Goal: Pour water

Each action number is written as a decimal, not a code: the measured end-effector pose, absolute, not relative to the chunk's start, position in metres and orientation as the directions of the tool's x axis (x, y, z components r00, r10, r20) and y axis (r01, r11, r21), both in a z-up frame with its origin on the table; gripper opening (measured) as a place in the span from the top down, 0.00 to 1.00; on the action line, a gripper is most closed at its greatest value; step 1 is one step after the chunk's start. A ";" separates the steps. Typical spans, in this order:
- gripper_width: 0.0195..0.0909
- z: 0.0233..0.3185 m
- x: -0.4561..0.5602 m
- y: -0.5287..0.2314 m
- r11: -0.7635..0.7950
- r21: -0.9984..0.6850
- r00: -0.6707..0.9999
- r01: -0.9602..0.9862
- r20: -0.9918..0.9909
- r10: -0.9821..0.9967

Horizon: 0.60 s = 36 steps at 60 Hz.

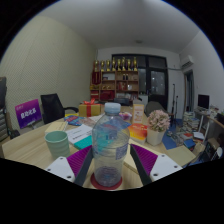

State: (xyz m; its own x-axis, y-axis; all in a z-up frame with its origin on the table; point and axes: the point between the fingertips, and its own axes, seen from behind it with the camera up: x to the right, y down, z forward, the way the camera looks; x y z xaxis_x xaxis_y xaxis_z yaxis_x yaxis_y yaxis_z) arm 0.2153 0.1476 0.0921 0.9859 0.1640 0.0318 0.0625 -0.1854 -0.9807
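Room: office or meeting space. A shelf with a row of bottles or trophies sits upper centre of the frame against the back wall; which they are, too small to tell. Dark window or door to its right.

Desk: wooden top spanning the lower half of the frame, cluttered. A black chair stands behind it at mid left, with a purple sign further left. Coloured boxes and packets lie centre and right, probably just stored there and not part of the task.

Bottle: clear plastic, light cap on, label band at mid height, standing upright at lower centre of the frame. It sits between the two fingers of the gripper. Water level not readable.

Cup: pale green, on the desk at lower left of the frame, near the bottle's left side. Likely the pour target, placed within easy reach of a tilt to that side.

Pads: magenta, one at each side of the bottle's lower body. They look to press on the bottle with no visible gap, so I judge the gripper closed on it, roughly bottle-wide. Low grasp keeps the neck free for pouring.

Judgement: pour not begun; bottle upright and cap apparently on, which would block water.
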 end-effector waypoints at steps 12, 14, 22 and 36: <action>0.13 0.090 0.206 0.110 -0.236 -0.967 0.984 0.101 0.061 0.170; 0.13 0.092 0.204 0.106 -0.231 -0.969 0.984 0.092 0.053 0.172; 0.13 0.107 0.190 0.066 -0.215 -0.975 0.986 0.051 0.014 0.168; 0.12 0.146 0.177 -0.021 -0.128 -0.992 0.993 0.019 0.004 0.118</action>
State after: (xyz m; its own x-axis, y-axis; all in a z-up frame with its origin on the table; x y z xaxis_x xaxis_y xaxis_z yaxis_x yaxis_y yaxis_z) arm 0.1768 -0.0213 0.1456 0.9930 0.1184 0.0040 0.0192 -0.1276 -0.9916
